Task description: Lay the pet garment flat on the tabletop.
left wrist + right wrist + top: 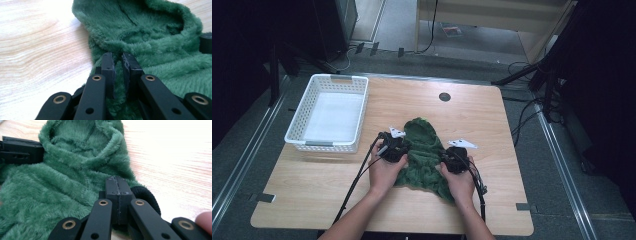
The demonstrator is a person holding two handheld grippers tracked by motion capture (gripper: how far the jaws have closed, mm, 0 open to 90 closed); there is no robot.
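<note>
A green fleece garment (424, 152) lies crumpled on the wooden table (492, 130), a little toward the person's side of the middle, with its rounded hood end pointing away from the person. Its pile is thick, plushy and soft, with seams running through the hood (150, 22) and a folded rim around the hood opening (82, 137). A black ribbed cuff (147, 195) shows at its edge beside the right gripper's jaws.

Both forearms come in from the near edge, and each hand (384, 172) wraps around its tool from behind, wrists low over the tabletop. The left gripper (118, 63) sits at the garment's left border, its jaws nearly together with a fold of fleece pinched in the narrow gap between them. The right gripper (116, 185) sits at the garment's right border, its jaws pressed flat against each other at the edge of the fabric by the cuff; whether cloth is caught between them cannot be told. Cables trail back from both tools toward the person.

At the table's far left corner stands a white plastic basket (299, 120), rectangular, with slotted lattice walls and a pale flat bottom, well apart from the garment.
</note>
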